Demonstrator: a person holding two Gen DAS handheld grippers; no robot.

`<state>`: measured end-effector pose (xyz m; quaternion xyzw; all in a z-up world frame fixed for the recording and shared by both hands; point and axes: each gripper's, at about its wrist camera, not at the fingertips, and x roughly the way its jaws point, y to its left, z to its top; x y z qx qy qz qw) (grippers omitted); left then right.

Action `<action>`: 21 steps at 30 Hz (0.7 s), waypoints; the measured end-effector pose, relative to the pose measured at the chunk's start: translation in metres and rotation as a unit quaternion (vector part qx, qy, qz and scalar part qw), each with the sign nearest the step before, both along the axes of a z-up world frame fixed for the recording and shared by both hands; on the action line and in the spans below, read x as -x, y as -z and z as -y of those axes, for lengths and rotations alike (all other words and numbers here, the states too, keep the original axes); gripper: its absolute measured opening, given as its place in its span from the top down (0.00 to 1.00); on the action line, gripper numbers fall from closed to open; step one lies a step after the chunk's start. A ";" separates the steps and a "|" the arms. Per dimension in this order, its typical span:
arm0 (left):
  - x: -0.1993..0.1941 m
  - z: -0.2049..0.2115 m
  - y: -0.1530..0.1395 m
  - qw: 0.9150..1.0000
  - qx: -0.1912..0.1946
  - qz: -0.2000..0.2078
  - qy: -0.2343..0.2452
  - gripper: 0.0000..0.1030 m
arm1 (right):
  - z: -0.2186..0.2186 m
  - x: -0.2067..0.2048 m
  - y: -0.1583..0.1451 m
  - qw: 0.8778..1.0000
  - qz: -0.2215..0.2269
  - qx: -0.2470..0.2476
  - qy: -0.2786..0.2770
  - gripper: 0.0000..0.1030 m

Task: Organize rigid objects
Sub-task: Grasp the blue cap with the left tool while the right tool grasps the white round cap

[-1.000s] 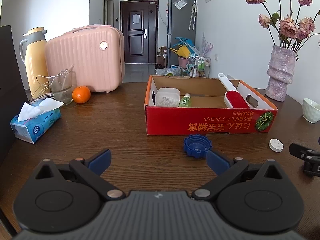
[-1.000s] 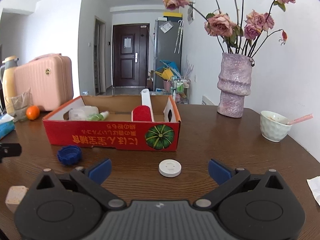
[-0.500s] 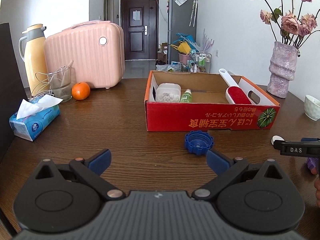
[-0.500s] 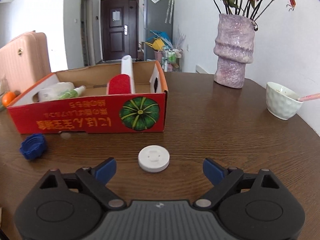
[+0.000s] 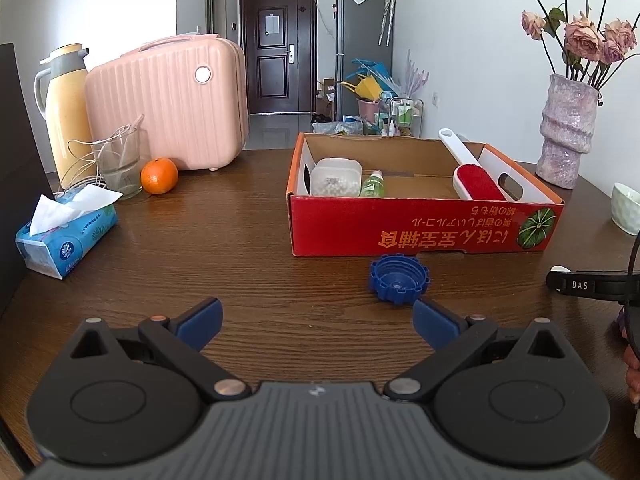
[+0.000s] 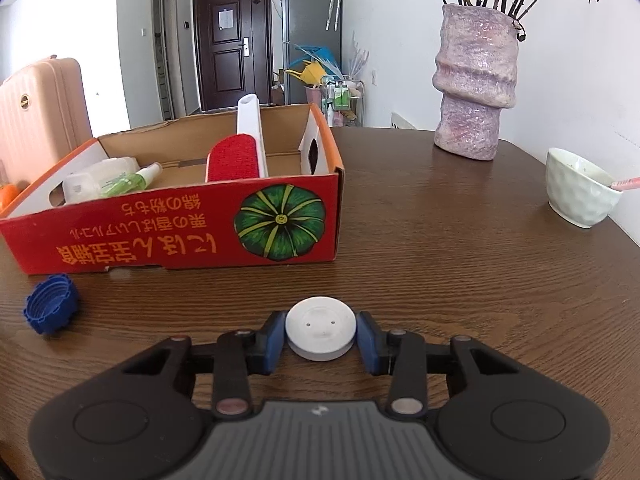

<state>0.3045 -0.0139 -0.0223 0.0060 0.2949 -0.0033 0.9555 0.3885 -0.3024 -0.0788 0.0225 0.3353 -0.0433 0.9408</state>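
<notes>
A white round disc (image 6: 320,330) lies on the brown table between the blue pads of my right gripper (image 6: 320,339). Its jaws are closing, and both pads touch the disc's sides. One black finger of that gripper (image 5: 588,285) shows at the right edge of the left wrist view. My left gripper (image 5: 316,317) stands open with nothing between its fingers. A blue ribbed cap (image 5: 398,284) lies just ahead of its right fingertip and also shows as the blue cap (image 6: 50,308). The red cardboard box (image 6: 160,236) holds a red lint brush (image 6: 236,158), a clear container (image 5: 335,176) and a small green bottle (image 5: 372,185).
A purple vase (image 6: 474,84) and a pale bowl (image 6: 580,188) stand at the right. At the left are a tissue pack (image 5: 64,240), an orange (image 5: 159,176), a glass (image 5: 120,168), a yellow thermos (image 5: 66,108) and a pink case (image 5: 168,104).
My right gripper has moved forward and down to the white disc, and its jaws have gone from wide open to closed around it. The left gripper has stayed in place.
</notes>
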 end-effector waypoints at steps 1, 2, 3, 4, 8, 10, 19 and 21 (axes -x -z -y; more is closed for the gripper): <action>-0.001 0.001 0.000 1.000 -0.001 -0.001 0.000 0.00 | 0.000 0.000 0.000 1.000 0.001 0.001 0.000 0.63; -0.001 0.002 0.000 1.000 -0.001 -0.002 0.000 0.00 | 0.000 0.002 0.000 1.000 0.002 0.000 -0.001 0.63; -0.002 0.002 0.000 1.000 -0.001 -0.003 0.001 0.00 | 0.000 0.003 -0.001 1.000 0.005 0.000 -0.002 0.63; -0.003 0.002 -0.001 1.000 -0.001 -0.004 0.001 0.00 | 0.000 0.004 -0.002 1.000 0.009 0.000 -0.003 0.63; -0.006 0.005 -0.001 1.000 -0.006 -0.008 0.003 0.00 | -0.001 0.011 -0.007 1.000 0.027 0.000 -0.004 0.63; -0.008 0.008 -0.002 1.000 -0.009 -0.009 0.005 0.00 | -0.002 0.015 -0.010 0.999 0.034 -0.001 -0.006 0.63; -0.023 0.022 0.000 0.999 -0.023 -0.027 0.010 0.00 | -0.002 0.034 -0.025 0.997 0.075 -0.014 -0.016 0.63; -0.028 0.024 0.001 0.999 -0.024 -0.033 0.009 0.00 | -0.003 0.037 -0.028 0.996 0.082 -0.018 -0.019 0.63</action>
